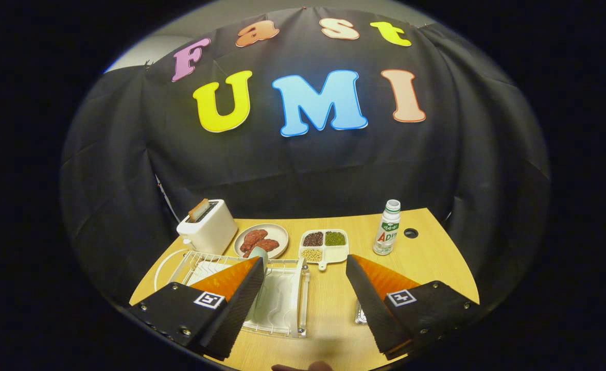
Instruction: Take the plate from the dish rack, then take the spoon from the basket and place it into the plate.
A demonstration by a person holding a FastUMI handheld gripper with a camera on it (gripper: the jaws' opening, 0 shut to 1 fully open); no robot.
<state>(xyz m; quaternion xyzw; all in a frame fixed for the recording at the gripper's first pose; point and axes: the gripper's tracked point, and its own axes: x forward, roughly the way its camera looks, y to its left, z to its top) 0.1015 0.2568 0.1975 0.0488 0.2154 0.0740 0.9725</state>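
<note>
The gripper (303, 268) hung with its fingers spread wide and holding nothing, and the plate (165, 268) stood on edge in the dish rack (282, 293) just beyond the left finger, so the reach probably lay leftward and slightly forward.

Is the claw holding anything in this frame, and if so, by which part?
Nothing is held. The claw is open, its fingers spread wide above the table, with the dish rack under and beside one finger.
</note>
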